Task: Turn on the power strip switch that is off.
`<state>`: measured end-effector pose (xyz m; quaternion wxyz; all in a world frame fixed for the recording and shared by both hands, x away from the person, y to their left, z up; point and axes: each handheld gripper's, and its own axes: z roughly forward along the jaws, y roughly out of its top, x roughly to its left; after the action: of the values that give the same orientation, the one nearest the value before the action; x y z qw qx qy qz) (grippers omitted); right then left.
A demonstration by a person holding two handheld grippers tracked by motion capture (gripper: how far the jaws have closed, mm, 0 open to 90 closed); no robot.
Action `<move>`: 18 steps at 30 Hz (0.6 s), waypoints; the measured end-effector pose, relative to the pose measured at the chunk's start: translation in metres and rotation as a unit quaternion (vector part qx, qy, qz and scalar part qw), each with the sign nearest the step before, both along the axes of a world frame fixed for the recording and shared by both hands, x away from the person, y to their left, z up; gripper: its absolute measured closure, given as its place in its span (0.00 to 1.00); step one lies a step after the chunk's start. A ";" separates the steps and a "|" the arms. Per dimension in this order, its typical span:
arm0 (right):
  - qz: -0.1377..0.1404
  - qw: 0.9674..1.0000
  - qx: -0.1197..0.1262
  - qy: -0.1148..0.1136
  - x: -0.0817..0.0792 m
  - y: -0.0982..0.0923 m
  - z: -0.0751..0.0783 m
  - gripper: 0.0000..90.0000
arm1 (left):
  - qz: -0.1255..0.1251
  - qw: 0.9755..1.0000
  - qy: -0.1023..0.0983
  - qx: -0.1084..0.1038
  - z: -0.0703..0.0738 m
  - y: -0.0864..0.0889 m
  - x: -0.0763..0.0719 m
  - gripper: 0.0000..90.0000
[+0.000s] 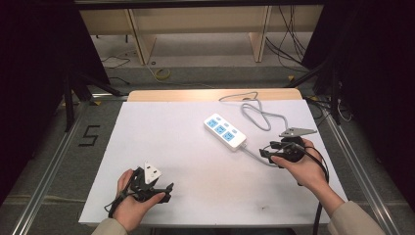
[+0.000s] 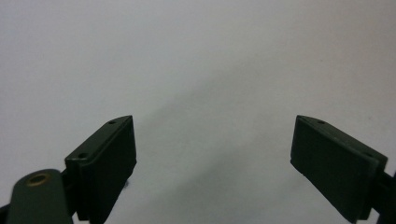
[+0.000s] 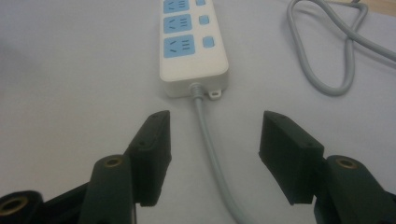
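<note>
Your right claw (image 3: 212, 154) is spread astride the grey cord (image 3: 210, 154) just behind the power strip (image 1: 225, 130), which lies at the tabletop's (image 1: 161, 142) two o'clock. You seem about to grasp: lower and close on the cord. Your left claw (image 2: 212, 163) waits spread at seven o'clock.

Power strip (image 1: 225, 130): white body, three blue socket faces, small blue buttons beside them (best seen in right gripper view). Cord (image 1: 258, 115): pale grey. Table cover (image 1: 161, 142): plain white; bare wood edge (image 1: 210, 94) tan at far side. Left gripper (image 2: 215, 154): black jaws, white plate on top. Right gripper (image 3: 214, 149): black jaws, brass-coloured rivets, grey plate. Sleeve (image 1: 355, 220): beige. Floor (image 1: 46, 147): grey, black "5" mark (image 1: 89, 135).
</note>
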<state>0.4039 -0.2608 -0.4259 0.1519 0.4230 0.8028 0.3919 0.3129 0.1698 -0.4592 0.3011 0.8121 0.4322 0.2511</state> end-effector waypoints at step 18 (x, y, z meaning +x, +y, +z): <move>0.003 1.000 0.005 -0.017 -0.040 -0.028 -0.010 0.43 | 0.003 1.000 -0.003 0.000 0.001 0.001 -0.001 0.15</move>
<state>0.3640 -0.2888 -0.4361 0.1624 0.4142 0.7997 0.4032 0.3117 0.1704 -0.4580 0.3018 0.8099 0.4337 0.2548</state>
